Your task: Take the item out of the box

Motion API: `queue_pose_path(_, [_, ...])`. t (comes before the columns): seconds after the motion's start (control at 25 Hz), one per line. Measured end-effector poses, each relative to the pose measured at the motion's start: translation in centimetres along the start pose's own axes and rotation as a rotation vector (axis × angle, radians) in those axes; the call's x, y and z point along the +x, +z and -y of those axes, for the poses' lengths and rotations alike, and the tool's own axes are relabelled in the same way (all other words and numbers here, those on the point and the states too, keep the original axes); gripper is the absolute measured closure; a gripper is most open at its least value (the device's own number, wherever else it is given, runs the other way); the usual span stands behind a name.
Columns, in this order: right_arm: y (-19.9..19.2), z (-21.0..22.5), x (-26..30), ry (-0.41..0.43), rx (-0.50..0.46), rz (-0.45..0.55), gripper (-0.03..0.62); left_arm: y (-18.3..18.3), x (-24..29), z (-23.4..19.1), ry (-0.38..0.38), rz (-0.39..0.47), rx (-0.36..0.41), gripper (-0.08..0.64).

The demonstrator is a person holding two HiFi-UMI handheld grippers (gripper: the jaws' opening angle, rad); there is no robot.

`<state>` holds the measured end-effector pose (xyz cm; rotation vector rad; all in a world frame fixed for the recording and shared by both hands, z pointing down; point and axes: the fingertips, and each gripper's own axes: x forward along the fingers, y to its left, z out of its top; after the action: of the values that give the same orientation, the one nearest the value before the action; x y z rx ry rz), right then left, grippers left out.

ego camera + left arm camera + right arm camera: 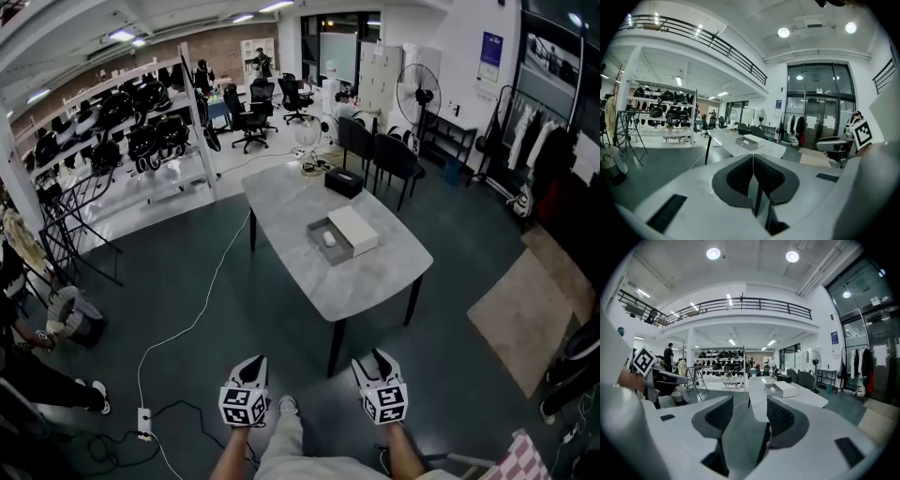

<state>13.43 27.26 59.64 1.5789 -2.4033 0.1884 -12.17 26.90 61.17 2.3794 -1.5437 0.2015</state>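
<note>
Smooth stone-look table [370, 281], matt box [314, 232]

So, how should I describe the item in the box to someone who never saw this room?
Look at the pale grey table in the middle of the floor. Near its centre sits an open grey box with a white lid beside it. The item is the small white rounded object inside, the box's only content, much smaller than the lid or the black box farther back.

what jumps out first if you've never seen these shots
A grey table stands mid-floor, with an open box on it holding a small white item, a white lid beside it. Nearest the camera, the left gripper is shut and the right gripper open, both empty and short of the table.
</note>
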Motion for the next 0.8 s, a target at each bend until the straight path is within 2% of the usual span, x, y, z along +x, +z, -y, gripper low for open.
queue_pose_path(0.4, [3.9, 1.6, 9.2, -0.042, -0.013, -0.017, 0.38, 3.7, 7.9, -6.7, -0.032, -0.007, -0.019, 0.543])
queue_pose_path(0.8, [7.9, 3.7, 17.8, -0.106, -0.021, -0.004, 0.38, 8.0, 16.4, -12.2, -0.1, 0.004, -0.005, 0.543])
